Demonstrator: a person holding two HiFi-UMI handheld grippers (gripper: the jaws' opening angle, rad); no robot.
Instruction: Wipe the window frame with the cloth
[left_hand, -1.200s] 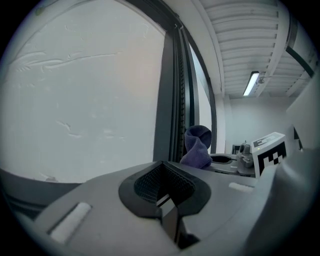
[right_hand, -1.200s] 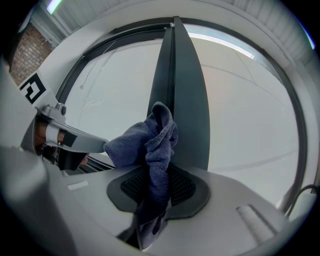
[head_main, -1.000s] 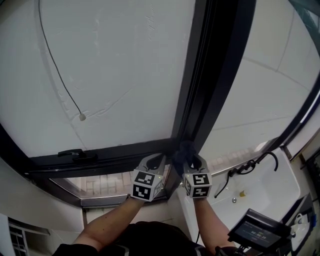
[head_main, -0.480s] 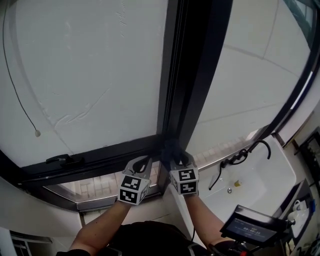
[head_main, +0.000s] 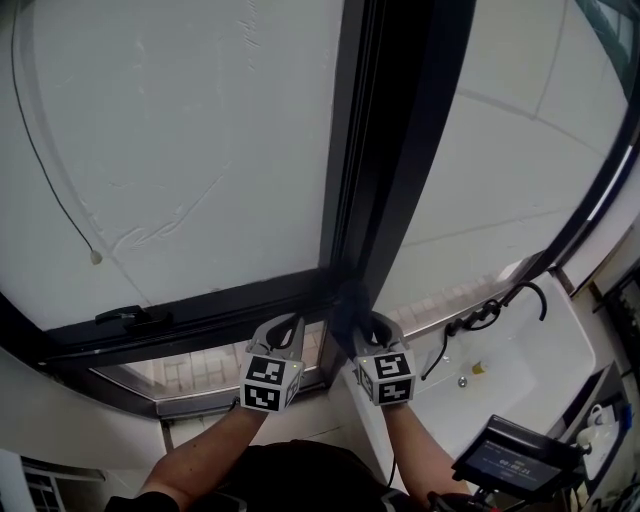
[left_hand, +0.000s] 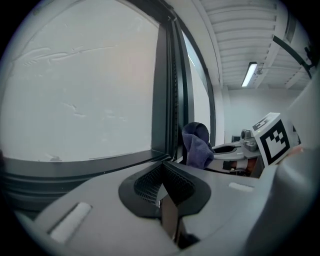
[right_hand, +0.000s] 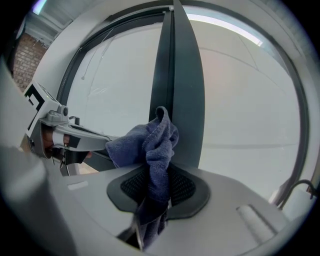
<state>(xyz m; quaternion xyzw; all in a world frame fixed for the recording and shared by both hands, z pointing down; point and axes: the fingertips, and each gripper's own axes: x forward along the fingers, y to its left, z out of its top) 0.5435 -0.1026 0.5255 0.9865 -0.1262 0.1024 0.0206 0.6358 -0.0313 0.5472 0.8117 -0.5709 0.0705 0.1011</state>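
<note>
The right hand-held gripper (right_hand: 150, 222) is clamped on the blue cloth (right_hand: 150, 145), whose bunched top sits at the foot of the window frame's (head_main: 400, 150) dark upright post. Just left of that post, the left hand-held gripper (left_hand: 167, 222) has its jaws together on nothing. Only a narrow fold looks pinched, so hard dragging along the post could tug the cloth free.

The window frame (head_main: 400, 150) runs out past the head view's top edge. Where the dark cloth (head_main: 349, 303) meets its lower corner, dark on dark, contact cannot be told. Right of the frame, a screen (head_main: 518, 462) shows print too small to read.
</note>
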